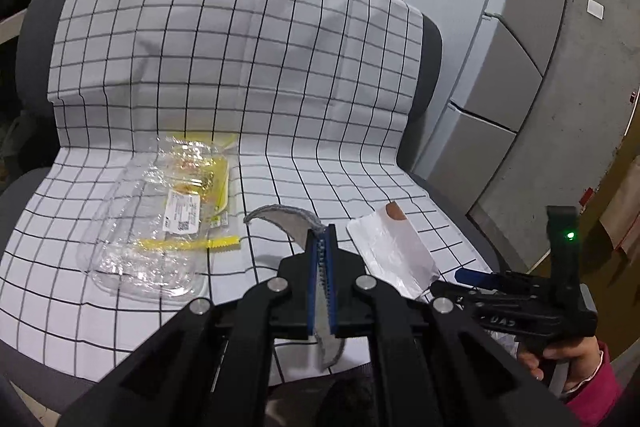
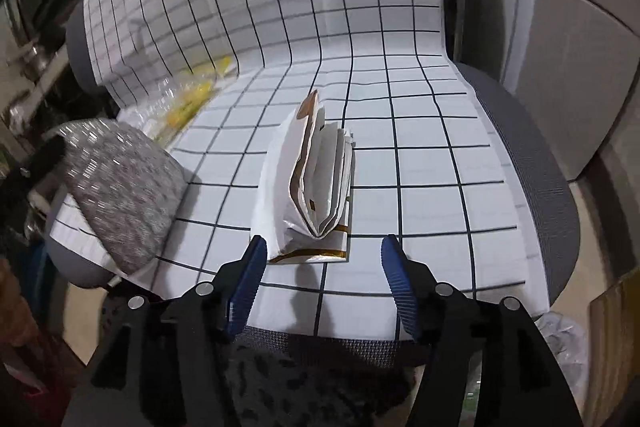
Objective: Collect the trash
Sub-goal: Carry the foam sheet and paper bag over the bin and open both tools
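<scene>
Trash on the checked cloth (image 1: 240, 67) over the chair seat: clear plastic packaging (image 1: 160, 227) w/ yellow strip lies far left of the folded white paper bag (image 2: 312, 187). Step in hand: approach to the paper bag. Right hand-held gripper (image 2: 322, 263) is wide, bag's near end just ahead, nothing held. Left hand-held gripper (image 1: 322, 275) is clamped on a grey fabric piece (image 1: 288, 219). Next, prob.: advance right, straddle bag, close.
</scene>
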Motion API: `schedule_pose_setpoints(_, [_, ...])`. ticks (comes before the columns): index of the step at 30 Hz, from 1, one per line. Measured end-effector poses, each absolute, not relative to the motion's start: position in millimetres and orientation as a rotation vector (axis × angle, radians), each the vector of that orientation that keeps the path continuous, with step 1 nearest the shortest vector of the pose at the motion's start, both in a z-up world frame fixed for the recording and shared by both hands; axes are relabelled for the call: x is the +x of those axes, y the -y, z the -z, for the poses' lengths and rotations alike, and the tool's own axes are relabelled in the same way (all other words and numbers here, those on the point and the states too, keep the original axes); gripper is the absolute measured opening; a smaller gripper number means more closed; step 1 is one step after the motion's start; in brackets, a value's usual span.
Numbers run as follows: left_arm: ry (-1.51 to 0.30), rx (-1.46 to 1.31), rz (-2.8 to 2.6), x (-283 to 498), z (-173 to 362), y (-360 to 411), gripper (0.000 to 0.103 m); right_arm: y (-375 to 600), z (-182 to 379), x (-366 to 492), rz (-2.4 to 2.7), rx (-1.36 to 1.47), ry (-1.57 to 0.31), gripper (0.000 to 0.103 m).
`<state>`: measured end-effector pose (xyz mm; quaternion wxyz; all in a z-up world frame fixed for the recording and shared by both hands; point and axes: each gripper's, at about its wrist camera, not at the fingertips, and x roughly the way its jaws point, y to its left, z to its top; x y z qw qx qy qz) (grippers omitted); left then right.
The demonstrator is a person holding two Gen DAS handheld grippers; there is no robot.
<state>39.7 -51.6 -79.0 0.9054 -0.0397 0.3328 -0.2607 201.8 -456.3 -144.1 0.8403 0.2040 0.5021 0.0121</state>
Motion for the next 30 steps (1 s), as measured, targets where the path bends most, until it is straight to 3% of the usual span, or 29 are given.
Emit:
schedule_pose_setpoints(9, [-0.708, -0.056, 0.539, 38.7, 86.8, 60.4, 0.002, 451.6, 168.5, 222.2, 0.054, 0.456, -1.036, 0.042])
schedule_pose_setpoints(15, [-0.721, -0.053, 0.532, 42.3, 91.7, 59.8, 0.002, 431.0, 174.8, 224.4, 0.093, 0.309, -1.058, 0.042])
schedule_pose_setpoints(22, [-0.736, -0.056, 0.529, 43.6, 97.0, 58.7, 0.002, 437.3, 175.1, 221.2, 0.034, 0.348, -1.023, 0.015])
schedule_pose_setpoints(30, [-0.721, -0.064, 0.551, 40.8, 87.7, 61.3, 0.002, 459.9, 122.6, 201.3, 0.003, 0.423, -0.850, 0.012])
